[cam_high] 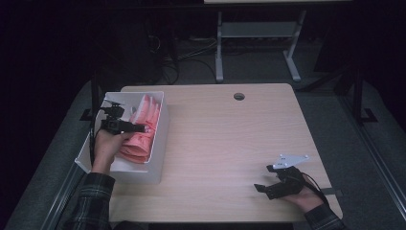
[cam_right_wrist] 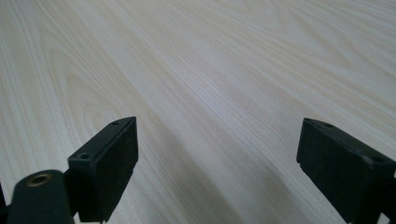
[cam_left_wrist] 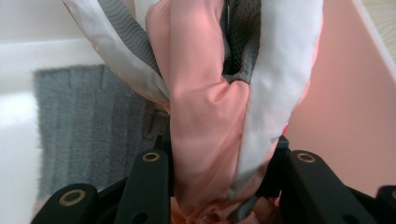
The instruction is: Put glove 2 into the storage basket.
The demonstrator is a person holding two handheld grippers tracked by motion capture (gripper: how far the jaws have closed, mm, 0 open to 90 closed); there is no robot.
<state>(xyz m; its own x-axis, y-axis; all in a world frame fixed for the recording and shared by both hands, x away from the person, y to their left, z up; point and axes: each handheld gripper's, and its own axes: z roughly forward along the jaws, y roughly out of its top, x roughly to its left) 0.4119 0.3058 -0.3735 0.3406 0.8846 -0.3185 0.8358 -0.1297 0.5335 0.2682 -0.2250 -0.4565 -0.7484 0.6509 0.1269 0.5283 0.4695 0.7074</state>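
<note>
A white bin [cam_high: 160, 143] stands at the table's left edge with pink folded garments [cam_high: 143, 129] stacked in it. My left gripper [cam_high: 146, 128] hovers over the bin, shut on a pink garment [cam_left_wrist: 205, 121] with white and grey mesh parts that bunches between its two black jaws. Near the table's front right corner my right gripper [cam_high: 261, 188] rests low over bare wood, its jaws [cam_right_wrist: 219, 172] wide apart and empty.
A round cable hole [cam_high: 239, 96] sits near the table's far edge. Grey carpet [cam_left_wrist: 93, 121] and the bin's white wall [cam_left_wrist: 18, 121] lie behind the held garment. A white table frame [cam_high: 258, 33] stands on the floor beyond the table.
</note>
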